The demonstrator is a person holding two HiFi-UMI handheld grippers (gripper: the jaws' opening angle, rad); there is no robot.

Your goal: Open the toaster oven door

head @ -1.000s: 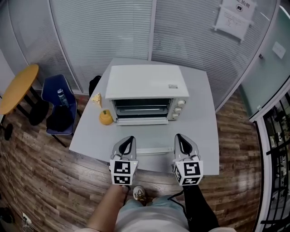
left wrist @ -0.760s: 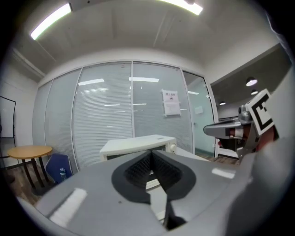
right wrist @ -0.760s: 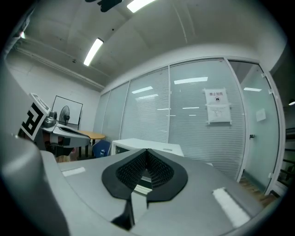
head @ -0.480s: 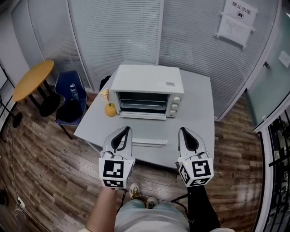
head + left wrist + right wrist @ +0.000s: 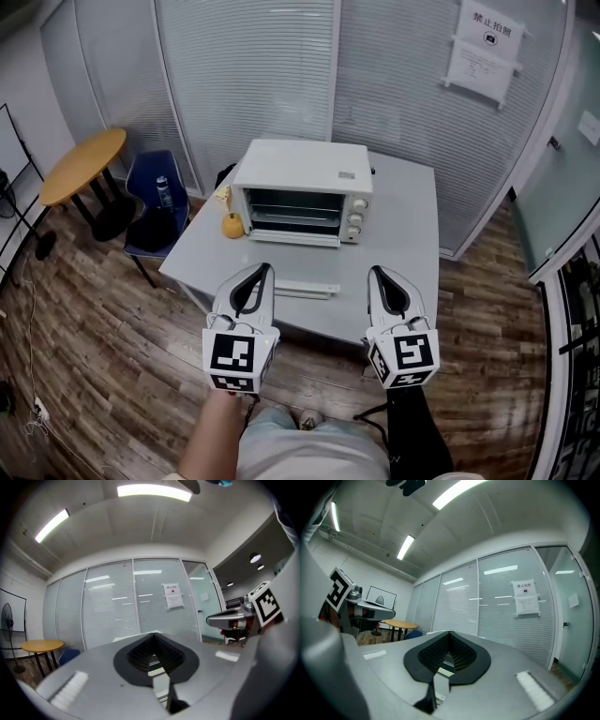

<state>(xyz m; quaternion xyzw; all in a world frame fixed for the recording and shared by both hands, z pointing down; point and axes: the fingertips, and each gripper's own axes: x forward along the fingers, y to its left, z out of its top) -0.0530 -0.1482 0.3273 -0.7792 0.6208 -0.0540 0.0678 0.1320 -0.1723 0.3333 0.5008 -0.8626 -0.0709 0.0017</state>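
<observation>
Two grippers hang over the near edge of the table (image 5: 403,246): the left gripper (image 5: 263,270), at 7 o'clock, has jaws pressed together, empty; the toaster oven (image 5: 300,178) stands mid-table at 12 o'clock. The right gripper (image 5: 375,272), at 5 o'clock, is likewise closed on nothing.

The person is wearing pale blue denim (image 5: 314,452) and a light shoe (image 5: 307,419). The left gripper (image 5: 263,269) and the right gripper (image 5: 375,271) are showing smooth grey shells tapering to a point, with black ribbed lining along the fingers (image 5: 136,653). Each shell is bearing a small white ribbed patch (image 5: 70,688). Each gripper is carrying a white cube (image 5: 240,360) printed with black square markers.
</observation>
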